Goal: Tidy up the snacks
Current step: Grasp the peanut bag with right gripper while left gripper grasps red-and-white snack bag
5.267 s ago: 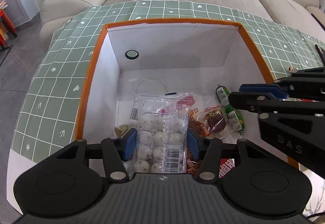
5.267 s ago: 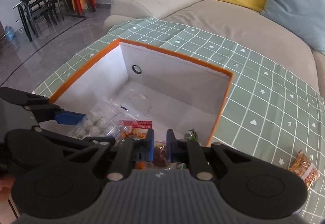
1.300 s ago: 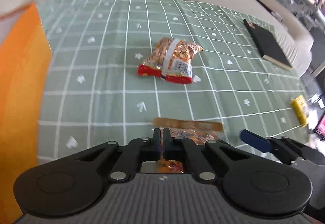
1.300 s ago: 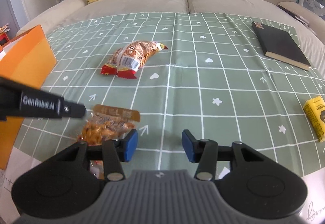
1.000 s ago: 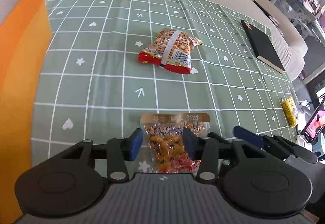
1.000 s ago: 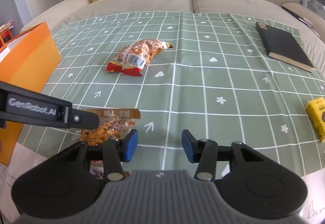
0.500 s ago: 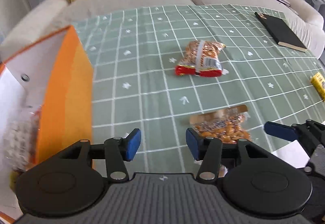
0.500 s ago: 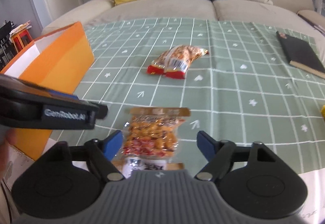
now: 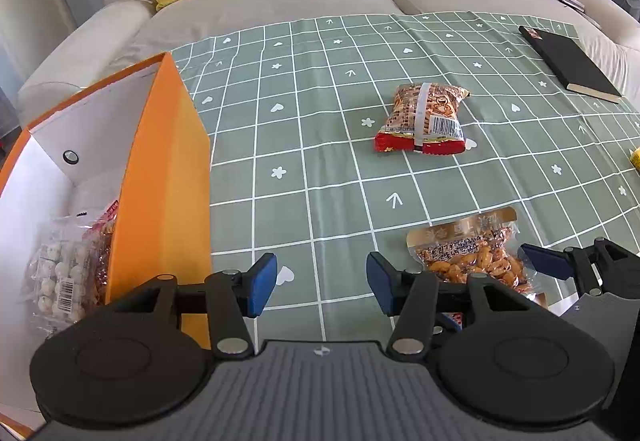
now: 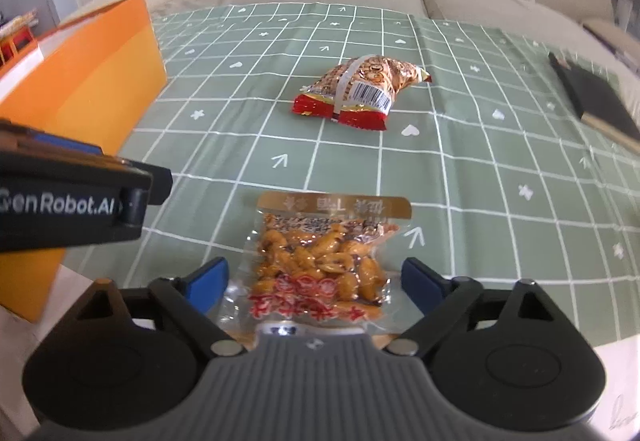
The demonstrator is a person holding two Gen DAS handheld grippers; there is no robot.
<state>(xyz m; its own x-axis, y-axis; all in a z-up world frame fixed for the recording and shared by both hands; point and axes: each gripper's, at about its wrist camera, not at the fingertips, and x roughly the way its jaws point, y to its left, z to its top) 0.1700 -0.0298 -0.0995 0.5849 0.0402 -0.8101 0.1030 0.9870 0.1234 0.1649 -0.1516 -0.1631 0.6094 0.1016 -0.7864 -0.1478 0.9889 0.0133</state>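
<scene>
Leftmost, the orange box (image 9: 168, 177) stood on the counter (image 9: 320, 169), snack bags inside. Beside it my left tool (image 9: 321, 283) hung open over bare cloth, gripping nothing. My right tool (image 10: 314, 281) gaped wide around the clear peanut bag (image 10: 320, 261), pads not touching it. Farther back lay a red-ended snack bag (image 10: 356, 93), and far right a black book (image 9: 570, 67).

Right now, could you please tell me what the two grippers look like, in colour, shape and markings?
Both are alike. The left gripper and right gripper each have a ribbed grey body, two round black discs and angular black linkage arms with silver pivot pins. Their fingers end in blue pads. Seen from the right wrist, the left gripper's side reads "GenRobot.AI" in white. No cables or sleeves show.
</scene>
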